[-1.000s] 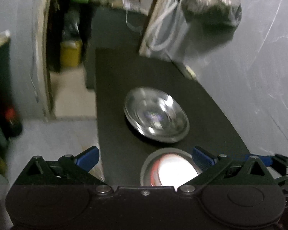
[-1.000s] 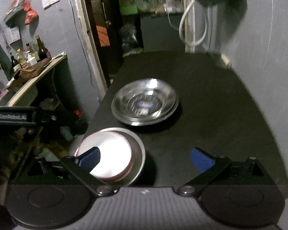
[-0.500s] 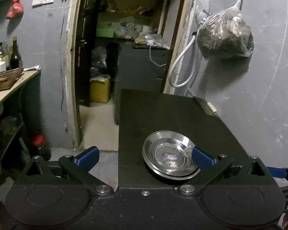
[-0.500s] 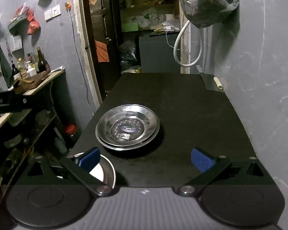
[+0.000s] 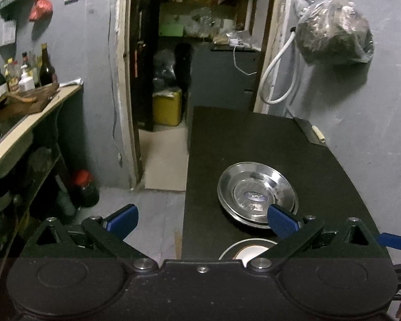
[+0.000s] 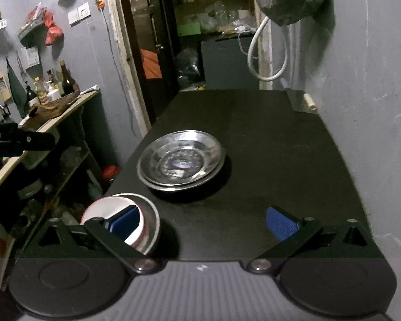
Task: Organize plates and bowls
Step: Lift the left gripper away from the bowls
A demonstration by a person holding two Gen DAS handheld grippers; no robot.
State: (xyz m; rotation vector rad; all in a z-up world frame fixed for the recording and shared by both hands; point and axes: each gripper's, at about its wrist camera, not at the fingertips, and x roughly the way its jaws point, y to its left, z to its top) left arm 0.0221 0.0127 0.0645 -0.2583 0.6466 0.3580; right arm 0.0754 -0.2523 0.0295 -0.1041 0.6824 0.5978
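Dim grey room, black table [image 6: 280, 144], both grippers wide apart, holding nothing.
Left gripper [image 5: 201, 218] hangs at the table's left edge; right gripper [image 6: 204, 220] over the near end. Small steel bowl [image 6: 149, 214] at the near-left corner; stacked steel plates [image 6: 180, 159] mid-table, shiny, shallow, thin-rimmed. Suggest pinching the rim squarely, since polished steel likely slips.

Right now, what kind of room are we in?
Probably a small home kitchen or pantry corner. Steel plates sit on a black table, bottles crowd a side counter, and a doorway opens onto cluttered storage shelves.
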